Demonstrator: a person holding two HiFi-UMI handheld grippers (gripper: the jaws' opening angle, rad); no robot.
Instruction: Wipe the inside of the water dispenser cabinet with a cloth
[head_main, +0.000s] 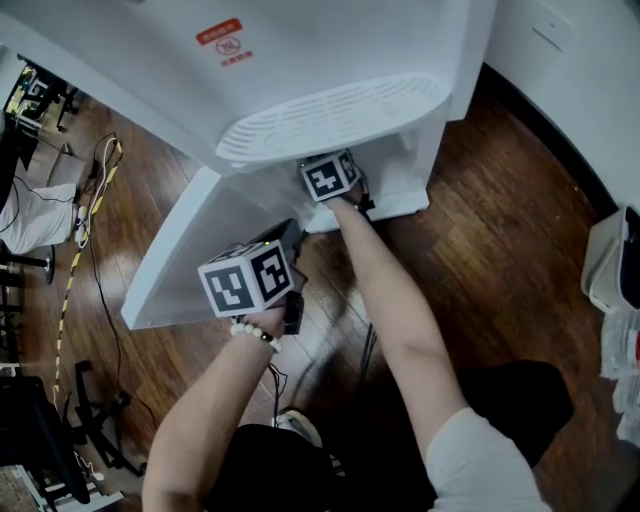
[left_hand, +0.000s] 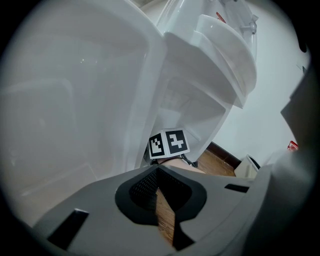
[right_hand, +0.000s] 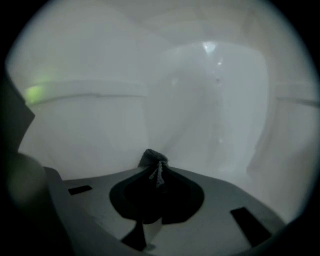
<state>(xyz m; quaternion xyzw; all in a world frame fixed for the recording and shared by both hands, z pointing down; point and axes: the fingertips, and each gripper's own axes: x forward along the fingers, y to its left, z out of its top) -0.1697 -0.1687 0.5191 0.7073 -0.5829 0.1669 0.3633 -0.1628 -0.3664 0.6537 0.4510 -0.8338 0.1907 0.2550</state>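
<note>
While a small bunch of dark cloth (right_hand: 152, 159) sits pinched at the tips of the right gripper (right_hand: 157, 172), whose jaws are clamped on it, the gripper points into the dim white inside of the cabinet (right_hand: 210, 100), and its view shows only pale curved walls beyond; whether the cloth touches a wall cannot be told. In the head view that gripper is reached into the opening at the foot of the white water dispenser (head_main: 330, 50), just under the slotted drip tray (head_main: 330, 118), with the person's right arm stretched toward it. The cabinet door (head_main: 190, 250) stands swung open to the left. The left gripper (left_hand: 157, 172) is outside the cabinet, near the door's edge, its jaws brought together at the tips with nothing between them, only a sliver of wooden floor (head_main: 500, 200) showing behind. A bead bracelet (head_main: 252, 333) circles the left wrist, and a red label (head_main: 222, 40) marks the dispenser's front
</note>
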